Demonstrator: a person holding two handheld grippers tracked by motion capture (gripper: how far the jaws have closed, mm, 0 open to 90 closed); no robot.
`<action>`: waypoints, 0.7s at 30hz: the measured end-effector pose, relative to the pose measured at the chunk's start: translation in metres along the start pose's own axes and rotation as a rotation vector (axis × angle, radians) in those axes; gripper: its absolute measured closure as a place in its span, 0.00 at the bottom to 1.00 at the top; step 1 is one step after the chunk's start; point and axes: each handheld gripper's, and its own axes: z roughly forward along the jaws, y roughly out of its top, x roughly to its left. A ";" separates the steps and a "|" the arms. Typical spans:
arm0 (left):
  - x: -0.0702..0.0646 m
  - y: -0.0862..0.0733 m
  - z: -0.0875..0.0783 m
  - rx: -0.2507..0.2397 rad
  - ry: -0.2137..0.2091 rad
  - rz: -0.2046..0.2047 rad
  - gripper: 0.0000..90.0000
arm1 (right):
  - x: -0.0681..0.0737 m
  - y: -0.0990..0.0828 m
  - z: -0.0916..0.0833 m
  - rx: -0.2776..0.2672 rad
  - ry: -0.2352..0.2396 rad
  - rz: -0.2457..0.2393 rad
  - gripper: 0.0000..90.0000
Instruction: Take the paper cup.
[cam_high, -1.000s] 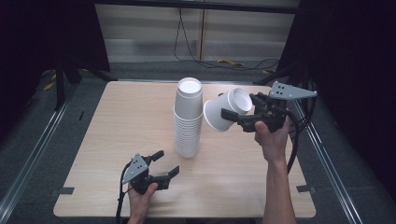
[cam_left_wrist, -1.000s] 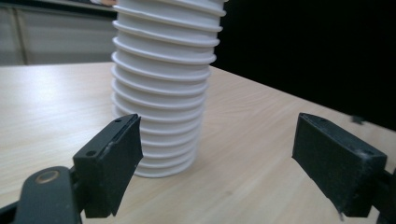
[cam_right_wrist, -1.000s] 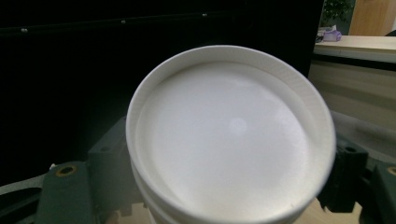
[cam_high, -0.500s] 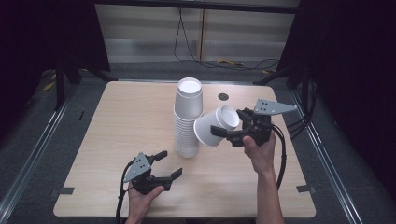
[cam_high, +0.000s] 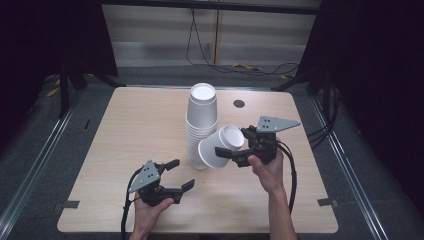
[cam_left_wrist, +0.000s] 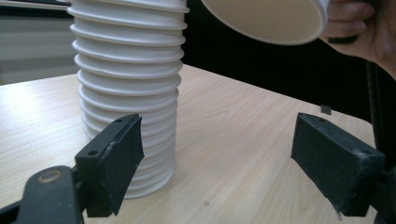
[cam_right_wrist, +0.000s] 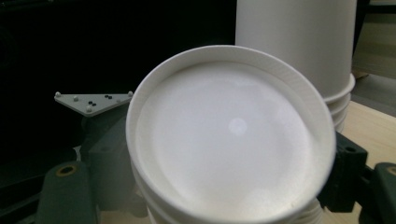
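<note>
The right gripper, clamped on a cup, is lowering it beside the stack, probably to set it down upright, while the left gripper is waiting, jaws apart.

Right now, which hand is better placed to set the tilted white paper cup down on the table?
Right. The right gripper has its jaws clamped on the tilted white paper cup, beside the tall stack of white paper cups. The left gripper is open and empty, nearer the front edge of the light wooden table.
</note>
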 end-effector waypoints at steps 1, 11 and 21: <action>-0.001 0.000 0.000 -0.003 -0.010 -0.012 0.18 | 0.000 -0.002 0.002 0.003 0.005 0.001 0.25; -0.002 0.007 0.000 0.017 -0.025 0.048 0.19 | 0.002 -0.021 0.019 0.065 0.053 0.014 0.25; -0.005 0.007 0.004 0.028 -0.067 0.060 0.17 | 0.003 -0.041 0.035 0.096 0.093 0.039 0.25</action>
